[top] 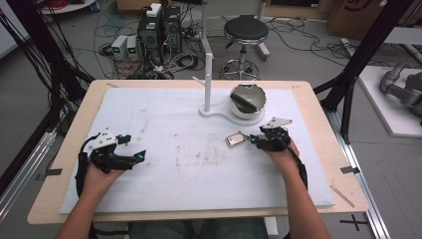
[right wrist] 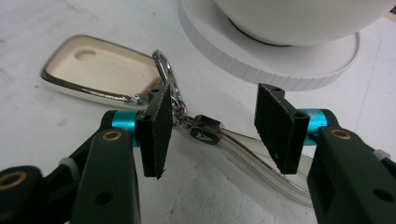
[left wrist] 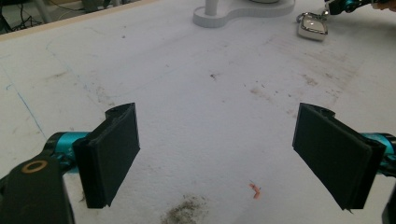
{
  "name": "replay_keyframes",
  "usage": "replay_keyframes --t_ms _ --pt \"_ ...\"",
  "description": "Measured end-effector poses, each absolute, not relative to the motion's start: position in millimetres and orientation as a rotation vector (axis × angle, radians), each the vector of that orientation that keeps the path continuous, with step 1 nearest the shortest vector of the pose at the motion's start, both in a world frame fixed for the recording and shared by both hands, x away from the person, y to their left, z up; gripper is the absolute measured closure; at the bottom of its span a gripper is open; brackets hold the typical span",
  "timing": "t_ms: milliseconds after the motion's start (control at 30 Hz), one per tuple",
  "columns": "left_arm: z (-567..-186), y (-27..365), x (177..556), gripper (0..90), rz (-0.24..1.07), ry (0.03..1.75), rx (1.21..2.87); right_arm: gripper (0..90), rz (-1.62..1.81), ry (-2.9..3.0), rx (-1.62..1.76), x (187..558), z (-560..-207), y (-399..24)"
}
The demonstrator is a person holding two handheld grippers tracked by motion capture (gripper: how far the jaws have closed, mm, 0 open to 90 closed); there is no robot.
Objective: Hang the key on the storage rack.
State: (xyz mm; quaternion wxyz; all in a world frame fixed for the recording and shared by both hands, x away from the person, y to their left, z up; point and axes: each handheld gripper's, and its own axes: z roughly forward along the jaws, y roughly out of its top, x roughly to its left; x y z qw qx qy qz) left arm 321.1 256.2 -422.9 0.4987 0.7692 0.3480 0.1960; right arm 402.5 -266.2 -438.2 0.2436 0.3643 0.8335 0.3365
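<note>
Key fob (right wrist: 100,70), one, strap (right wrist: 261,156) between right tool (right wrist: 212,123) pads

Cream, chrome-edged key fob (right wrist: 100,70) on white, stained mat (top: 164,149).

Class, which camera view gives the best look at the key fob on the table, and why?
The right gripper view: the key fob lies close and large, its shiny rim, ring and strap clear, with the open right gripper around the strap clasp. The high view shows it small. The left gripper view shows it far off near the top edge.
</note>
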Motion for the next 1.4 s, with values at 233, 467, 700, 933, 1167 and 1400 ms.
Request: replay_keyframes --t_ms 233,467,700,933,1167,1400 --pt "-422.8 255.6 320.4 14.6 0.472 0.843 1.86 53.5 0.862 2.316 0.94 404.9 -447.0 -259.9" --pt "-422.3 255.6 319.9 14.6 0.472 0.84 1.859 75.9 0.872 2.358 0.899 401.5 -446.5 -258.3" --pt "-422.0 257.1 319.6 14.6 0.474 0.845 1.856 82.8 0.867 2.365 0.913 400.7 -443.8 -257.6" --pt "-422.2 257.3 320.2 14.6 0.474 0.847 1.857 84.3 0.965 2.333 0.926 394.0 -431.5 -266.8" --pt "-422.0 256.1 319.7 14.6 0.475 0.846 1.855 84.5 1.054 2.296 0.917 386.6 -420.6 -268.9" --pt "-422.1 255.8 320.0 14.6 0.476 0.845 1.858 84.5 1.13 2.255 0.853 379.3 -398.4 -264.2"
